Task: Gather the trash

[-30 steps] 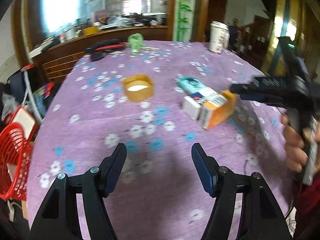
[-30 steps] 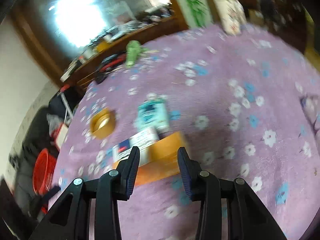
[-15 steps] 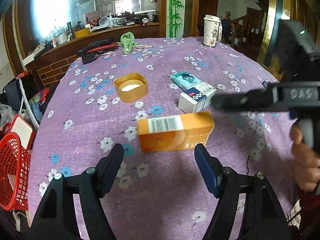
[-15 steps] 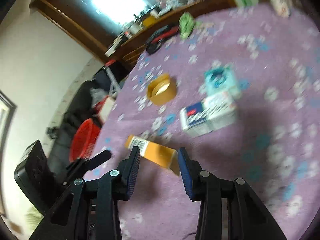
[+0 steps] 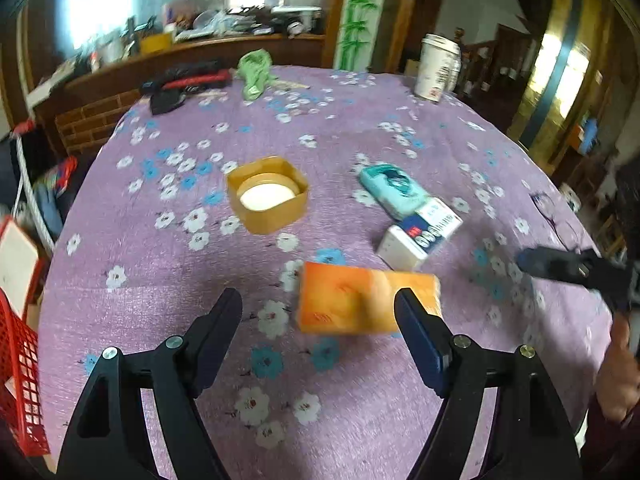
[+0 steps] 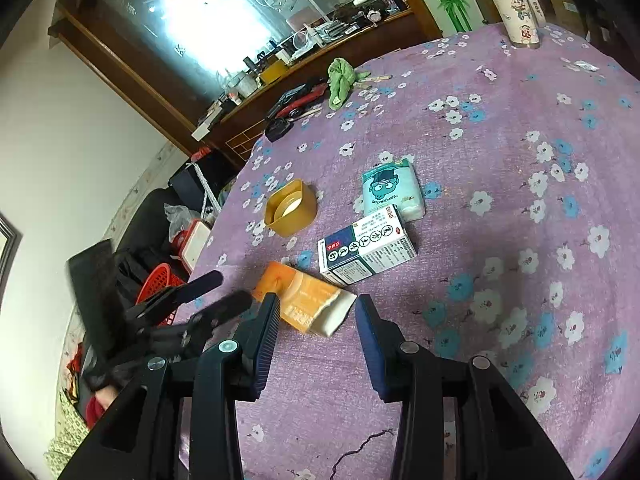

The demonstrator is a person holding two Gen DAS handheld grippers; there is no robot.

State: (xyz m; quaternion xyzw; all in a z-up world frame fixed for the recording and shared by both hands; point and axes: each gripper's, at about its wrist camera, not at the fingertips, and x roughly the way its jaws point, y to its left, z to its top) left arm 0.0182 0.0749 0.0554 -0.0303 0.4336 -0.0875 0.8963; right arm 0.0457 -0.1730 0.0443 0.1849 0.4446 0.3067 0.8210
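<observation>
Orange box flat on purple-clothed desk, just ahead of left hand-held gripper at 12 to 1 o'clock, long axis running 9 to 3 across the jaw line. Left nearer; jaws opening wide, nothing between pads, box not touched yet. Right hand-held gripper roughly half open, empty, torn box end just past its tips at 12. Needs more reach forward before closing, judging by gap. Red basket at 8 o'clock off desk edge.
</observation>
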